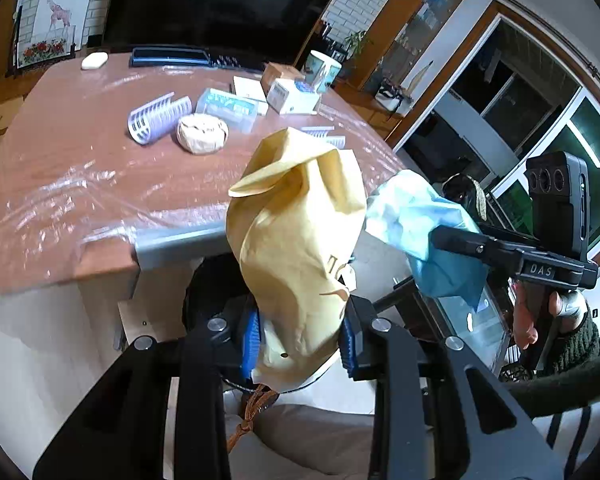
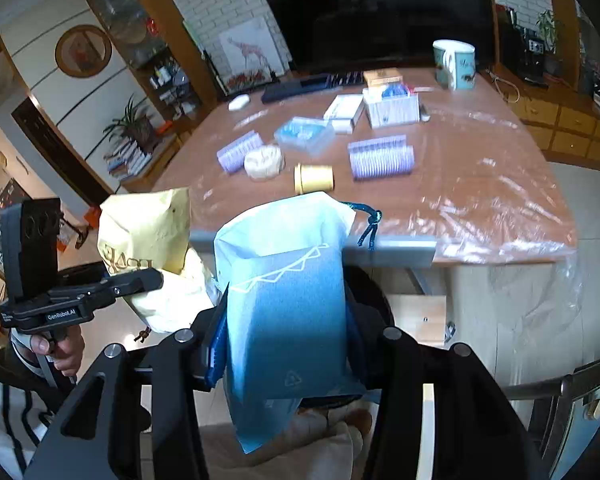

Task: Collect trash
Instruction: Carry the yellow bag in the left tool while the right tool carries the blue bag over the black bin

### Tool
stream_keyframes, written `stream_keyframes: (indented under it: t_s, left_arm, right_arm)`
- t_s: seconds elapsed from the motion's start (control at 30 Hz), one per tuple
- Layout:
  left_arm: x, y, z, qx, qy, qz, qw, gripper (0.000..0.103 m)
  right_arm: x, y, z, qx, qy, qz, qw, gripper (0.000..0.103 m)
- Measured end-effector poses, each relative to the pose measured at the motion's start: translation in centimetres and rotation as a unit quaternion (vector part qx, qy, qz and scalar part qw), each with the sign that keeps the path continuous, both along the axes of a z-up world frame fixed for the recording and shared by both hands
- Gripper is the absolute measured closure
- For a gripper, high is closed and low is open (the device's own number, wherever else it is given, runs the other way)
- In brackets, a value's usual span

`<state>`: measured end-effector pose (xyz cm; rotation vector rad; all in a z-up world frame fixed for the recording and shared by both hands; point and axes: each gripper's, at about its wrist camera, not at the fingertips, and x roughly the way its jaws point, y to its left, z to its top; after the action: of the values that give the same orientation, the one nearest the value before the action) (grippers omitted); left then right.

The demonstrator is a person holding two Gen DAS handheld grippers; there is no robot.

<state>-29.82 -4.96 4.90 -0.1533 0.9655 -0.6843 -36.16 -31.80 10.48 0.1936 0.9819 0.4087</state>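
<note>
Two items are held off the surface (image 2: 500,184), in front of its near edge. The left gripper (image 1: 300,340) is closed on a yellow drawstring pouch (image 1: 296,240), its jaws pinching the lower part of the fabric. The right gripper (image 2: 288,356) is closed on a blue drawstring pouch (image 2: 284,288), gripped the same way; its cord (image 2: 366,224) hangs toward the surface edge. A dark round opening, possibly a bin (image 2: 374,300), is seen below both pouches, mostly hidden by them.

Progress is judged as partial: two pieces are lifted but not yet released. Still lying on the plastic-covered surface are a crumpled paper ball (image 2: 263,162), a small yellow tube (image 2: 314,178), two purple ribbed holders (image 2: 382,157), a clear plastic box (image 2: 305,134) and some white cartons (image 2: 392,110). Which of these count as trash cannot be told. A mug (image 2: 455,64) and a keyboard (image 2: 300,85) stand at the far side.
</note>
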Motion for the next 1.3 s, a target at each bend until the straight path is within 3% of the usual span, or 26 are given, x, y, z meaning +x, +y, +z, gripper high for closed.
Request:
stream_keyframes:
  t_s: [1.3]
  left_arm:
    - [0.5,-3.7,-7.3,0.134,0.054,0.010,0.9895,0.070]
  right_arm:
    - [3.0,4.0,-9.2,-0.082,0.079,0.043,0.993,0.056]
